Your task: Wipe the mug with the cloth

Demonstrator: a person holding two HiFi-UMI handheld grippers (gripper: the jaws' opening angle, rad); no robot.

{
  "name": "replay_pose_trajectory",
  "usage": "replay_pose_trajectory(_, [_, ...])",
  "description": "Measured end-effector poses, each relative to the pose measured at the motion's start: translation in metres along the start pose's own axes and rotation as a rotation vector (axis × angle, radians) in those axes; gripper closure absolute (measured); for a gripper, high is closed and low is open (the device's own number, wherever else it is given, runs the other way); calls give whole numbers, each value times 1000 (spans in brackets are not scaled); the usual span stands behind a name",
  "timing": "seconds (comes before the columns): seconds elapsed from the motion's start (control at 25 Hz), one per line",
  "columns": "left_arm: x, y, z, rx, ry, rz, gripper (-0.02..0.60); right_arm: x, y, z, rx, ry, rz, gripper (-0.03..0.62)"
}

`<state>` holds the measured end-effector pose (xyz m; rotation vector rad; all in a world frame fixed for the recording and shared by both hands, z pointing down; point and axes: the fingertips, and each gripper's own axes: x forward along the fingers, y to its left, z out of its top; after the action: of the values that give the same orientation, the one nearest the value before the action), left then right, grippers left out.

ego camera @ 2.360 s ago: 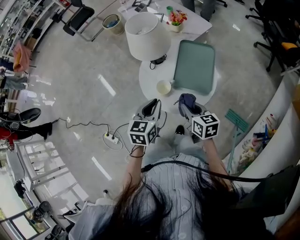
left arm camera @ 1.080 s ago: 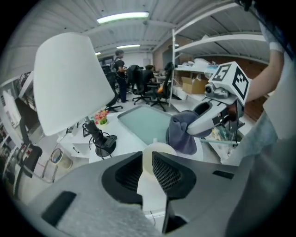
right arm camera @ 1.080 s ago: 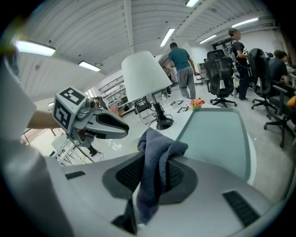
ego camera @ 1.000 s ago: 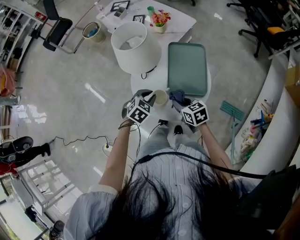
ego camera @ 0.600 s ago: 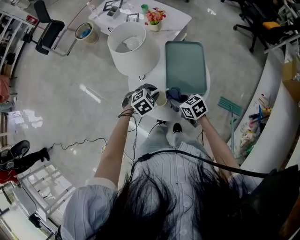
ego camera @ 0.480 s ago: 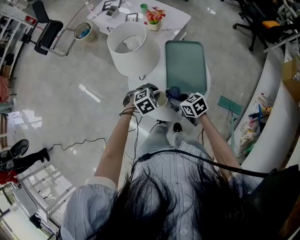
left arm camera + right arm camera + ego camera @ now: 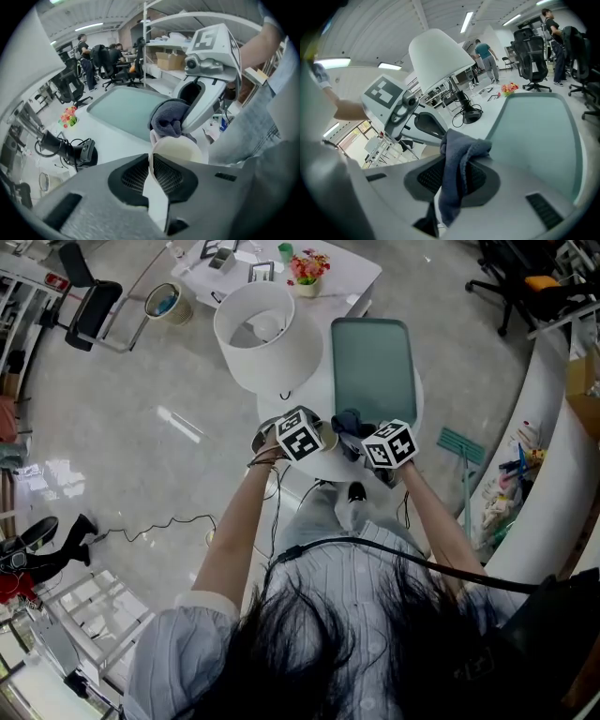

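A cream mug (image 7: 182, 149) is in my left gripper (image 7: 153, 174), whose jaws are shut on its near wall. In the head view the mug (image 7: 329, 438) shows only as a sliver between the two marker cubes, over the front of the round white table (image 7: 281, 409). My right gripper (image 7: 449, 187) is shut on a dark blue-grey cloth (image 7: 459, 161). From the left gripper view, that cloth (image 7: 169, 118) rests against the mug's far rim, bunched under the right gripper (image 7: 199, 101). In the head view, the cloth (image 7: 350, 422) pokes out ahead of the right gripper (image 7: 364, 435).
A green tray (image 7: 373, 367) lies on the table just beyond the cloth. A lamp with a big white shade (image 7: 260, 332) stands at the back left, its black base and cable (image 7: 75, 150) beside the mug. Farther off are a second table with flowers (image 7: 307, 266) and office chairs.
Both grippers have come up from near my lap to the table. The left one closed in on the mug and took hold of it; the right one brought the cloth against it.
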<state>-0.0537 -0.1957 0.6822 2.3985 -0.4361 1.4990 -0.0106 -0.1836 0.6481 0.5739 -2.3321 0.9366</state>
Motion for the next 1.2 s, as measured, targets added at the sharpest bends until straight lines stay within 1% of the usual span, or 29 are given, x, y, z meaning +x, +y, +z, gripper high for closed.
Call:
replay_pose_trajectory(0.12, [-1,3,1,-105,-28,0,535,0,0,-1,14,-10,-2,508])
replay_pose_trajectory(0.36, [-3,5,-1,-230,-49,52,535,-1,1,-6,56,-38,-14,508])
replay_pose_trajectory(0.48, [-5,5,-7,-314,-63,77,535,-2,4,-8,79,-56,-17,508])
replay_pose_trajectory(0.6, [-8,5,-11,-420,-87,104,535,-2,6,-8,91,-68,-13,508])
replay_pose_trajectory(0.72, [-14,8,-17,-533,-108,134,535,0,9,-8,80,-68,-8,508])
replay_pose_trajectory(0.84, [-27,14,-31,-637,-90,211,535,0,13,-10,70,-64,-7,508])
replay_pose_trajectory(0.88, [-28,14,-33,-667,-98,223,535,1,13,-10,68,-65,-7,508])
replay_pose_trajectory(1.0, [-27,12,-33,-774,-147,240,535,2,16,-11,61,-69,-6,508])
replay_pose_trajectory(1.2, [-35,12,-40,-962,-171,295,535,0,21,-13,63,-76,-9,508])
